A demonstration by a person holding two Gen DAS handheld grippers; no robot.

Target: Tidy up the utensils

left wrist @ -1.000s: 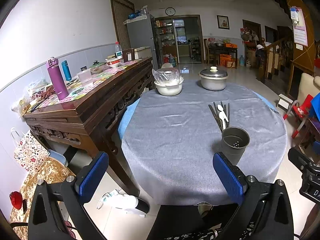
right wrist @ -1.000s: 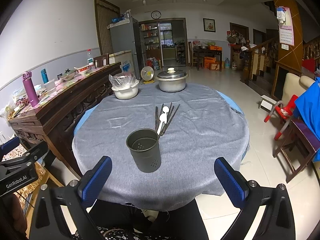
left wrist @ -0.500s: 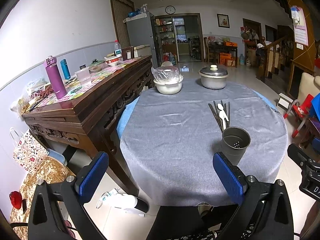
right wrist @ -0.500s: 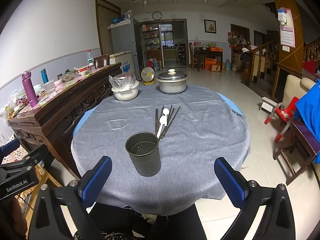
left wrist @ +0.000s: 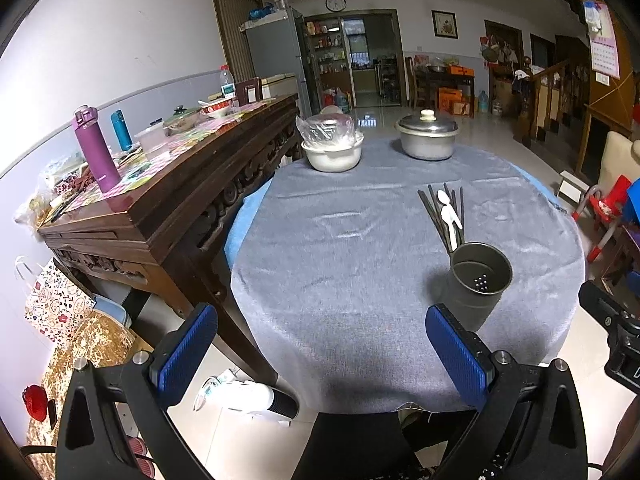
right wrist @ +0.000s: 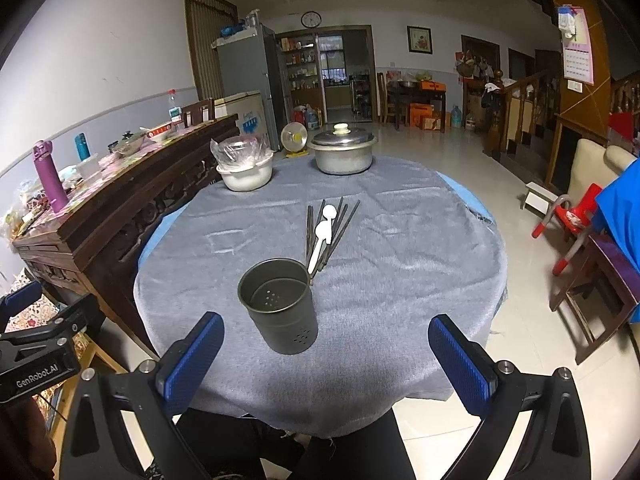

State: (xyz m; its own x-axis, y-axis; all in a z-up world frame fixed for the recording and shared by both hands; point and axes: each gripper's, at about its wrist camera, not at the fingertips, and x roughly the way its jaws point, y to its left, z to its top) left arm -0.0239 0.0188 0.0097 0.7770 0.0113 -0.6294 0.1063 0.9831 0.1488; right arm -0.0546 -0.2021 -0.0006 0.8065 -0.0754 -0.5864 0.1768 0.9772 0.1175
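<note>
Both claws gape wide and grip nothing above the near edge of a round counter (right wrist: pixel 400 280) draped in grey cloth. The left claw (left wrist: pixel 320 354) hovers with its blue pads (left wrist: pixel 456 356) spread well apart, the right pad covering the foot of a dark perforated utensil holder (left wrist: pixel 478 284) at 2 o'clock. The right claw (right wrist: pixel 326 360) frames the same utensil holder (right wrist: pixel 280 304) between its fingers without touching it; the cup stands upright and empty at 11 o'clock. Just beyond the cup, at 12 o'clock in the right wrist view, a fan of dark chopsticks (right wrist: pixel 338 224) lies flat on the cloth with two white spoons (right wrist: pixel 322 236) on top, the near ends hidden behind the cup's rim. How many chopsticks there are cannot be made out. At the far edge sit a lidded metal pot (right wrist: pixel 343 154) and a white bowl (right wrist: pixel 245 174) covered in clear plastic, its contents unclear. A dark wooden sideboard (left wrist: pixel 160 208) runs along 9 to 10 o'clock, bearing a purple bottle (left wrist: pixel 96 148). The person's dark-clothed lap is cut off at the bottom.
</note>
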